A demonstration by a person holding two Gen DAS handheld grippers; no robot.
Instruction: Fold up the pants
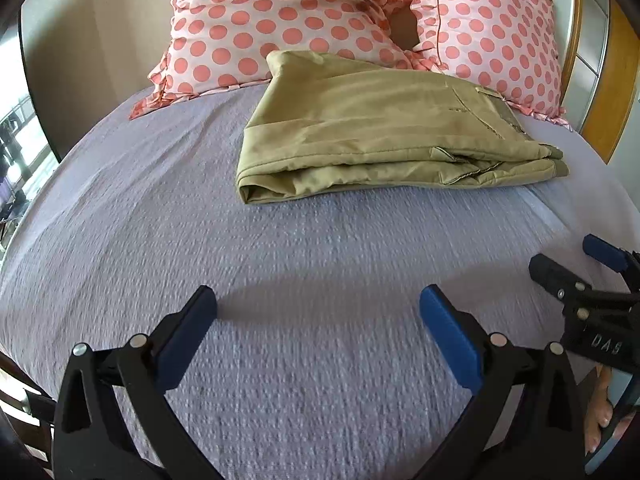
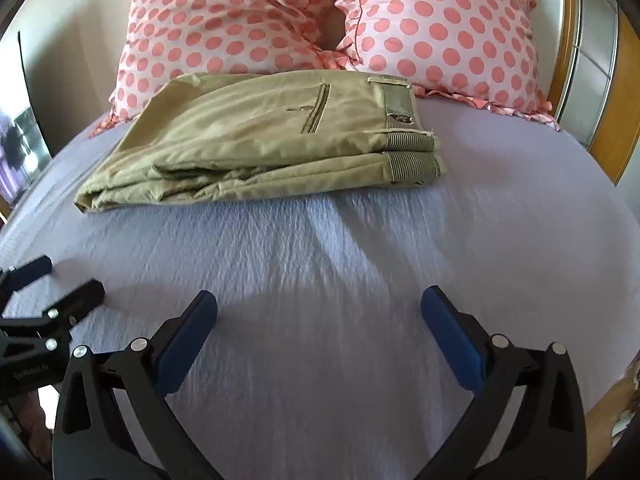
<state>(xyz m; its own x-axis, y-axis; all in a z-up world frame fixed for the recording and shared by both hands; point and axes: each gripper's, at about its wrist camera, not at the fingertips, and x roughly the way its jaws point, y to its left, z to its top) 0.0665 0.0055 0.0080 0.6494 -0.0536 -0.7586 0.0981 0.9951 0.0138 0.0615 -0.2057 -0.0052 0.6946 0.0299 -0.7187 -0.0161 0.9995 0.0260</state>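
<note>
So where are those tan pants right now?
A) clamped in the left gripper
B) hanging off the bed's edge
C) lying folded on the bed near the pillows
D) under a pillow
C: the pants lie folded on the bedsheet before the pillows; both grippers are open and apart from them.

Folded khaki pants [image 1: 384, 132] on lilac sheet [image 1: 160, 208], touching dotted pillows [image 1: 280, 20]; L tongs [image 1: 318, 308] wide apart, empty.

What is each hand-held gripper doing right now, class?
Left hand-held gripper: open, holding nothing.
Right hand-held gripper: open, holding nothing.
</note>
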